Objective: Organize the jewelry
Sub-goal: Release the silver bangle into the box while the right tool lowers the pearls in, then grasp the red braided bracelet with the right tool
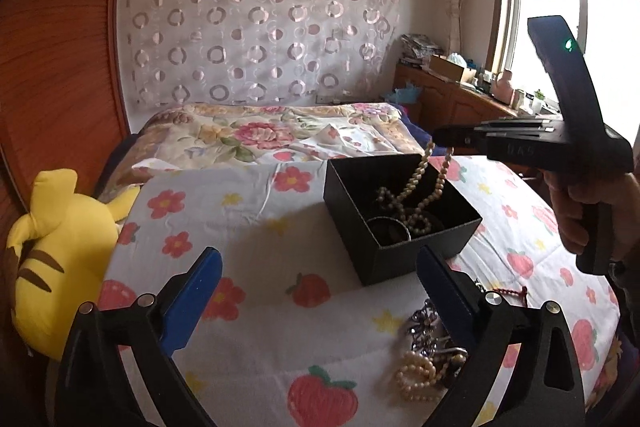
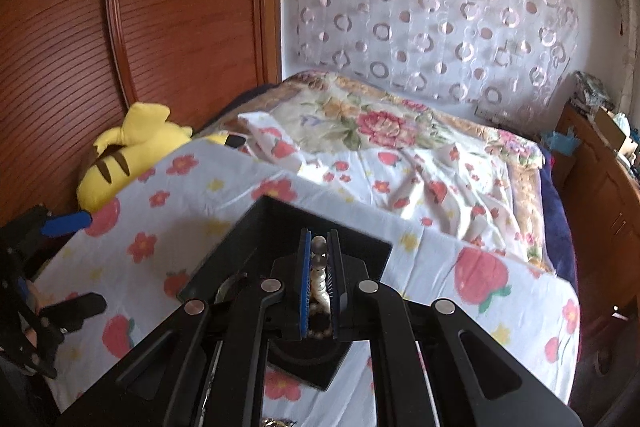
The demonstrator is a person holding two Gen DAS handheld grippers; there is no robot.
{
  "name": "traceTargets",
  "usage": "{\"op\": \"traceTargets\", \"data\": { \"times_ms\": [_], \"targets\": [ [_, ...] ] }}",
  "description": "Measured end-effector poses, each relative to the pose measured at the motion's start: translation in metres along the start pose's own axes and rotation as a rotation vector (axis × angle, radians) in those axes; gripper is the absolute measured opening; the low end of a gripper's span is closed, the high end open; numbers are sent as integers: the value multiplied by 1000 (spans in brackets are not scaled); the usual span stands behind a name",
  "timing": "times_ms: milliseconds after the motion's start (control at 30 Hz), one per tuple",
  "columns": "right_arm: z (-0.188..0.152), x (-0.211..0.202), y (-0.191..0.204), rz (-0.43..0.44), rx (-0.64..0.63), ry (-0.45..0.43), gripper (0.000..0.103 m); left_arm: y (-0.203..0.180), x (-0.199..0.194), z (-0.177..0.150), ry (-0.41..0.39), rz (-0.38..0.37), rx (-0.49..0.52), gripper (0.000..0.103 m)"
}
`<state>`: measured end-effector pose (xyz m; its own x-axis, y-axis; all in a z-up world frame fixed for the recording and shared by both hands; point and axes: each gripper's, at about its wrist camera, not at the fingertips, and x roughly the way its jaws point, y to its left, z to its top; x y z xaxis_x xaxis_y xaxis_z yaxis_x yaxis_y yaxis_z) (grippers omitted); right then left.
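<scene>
Pearl necklace [image 1: 430,183] hangs from the right gripper [image 1: 444,138], whose jaws are clamped on a few of its beads, above the open black box [image 1: 400,255]; its lower loops already lie coiled inside, beside a dark bangle [image 1: 390,227]. The box sits toward the far middle of the strawberry-print tabletop [image 1: 256,307]. The left gripper [image 1: 316,303] hovers near the front edge with its fingers wide apart, holding nothing. More jewelry [image 1: 428,355], a smaller pearl strand and some dark pieces, waits in a heap at the front right. The step in hand looks like depositing the necklace; next, the right gripper should lower and release so the strand drops wholly inside without draping over the wall.
</scene>
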<state>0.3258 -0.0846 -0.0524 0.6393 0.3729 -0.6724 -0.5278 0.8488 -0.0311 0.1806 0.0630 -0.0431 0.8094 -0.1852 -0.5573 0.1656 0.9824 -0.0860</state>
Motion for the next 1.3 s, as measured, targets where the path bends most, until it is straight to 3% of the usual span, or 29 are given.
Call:
{"op": "traceTargets", "data": {
  "times_ms": [100,233,433,633,1000,1300],
  "targets": [
    [-7,3,3,1,-10,10,10,1,-2,-2,-2,-10,-11,94],
    [-10,0,2,1,10,0,29,-1,-4,-4,-9,-22,-1,94],
    [-12,-27,1,11,24,-44,29,-8,-12,-4,-25,-11,22,94],
    [-43,-63,0,42,12,-59,30,-18,-23,-3,-41,-33,28,94],
    [-128,-85,-17,61,58,32,30,-33,-28,-30,2,-60,26,94],
    [-168,-68,11,132,35,113,30,-38,-34,-52,43,-64,31,94]
  ]
}}
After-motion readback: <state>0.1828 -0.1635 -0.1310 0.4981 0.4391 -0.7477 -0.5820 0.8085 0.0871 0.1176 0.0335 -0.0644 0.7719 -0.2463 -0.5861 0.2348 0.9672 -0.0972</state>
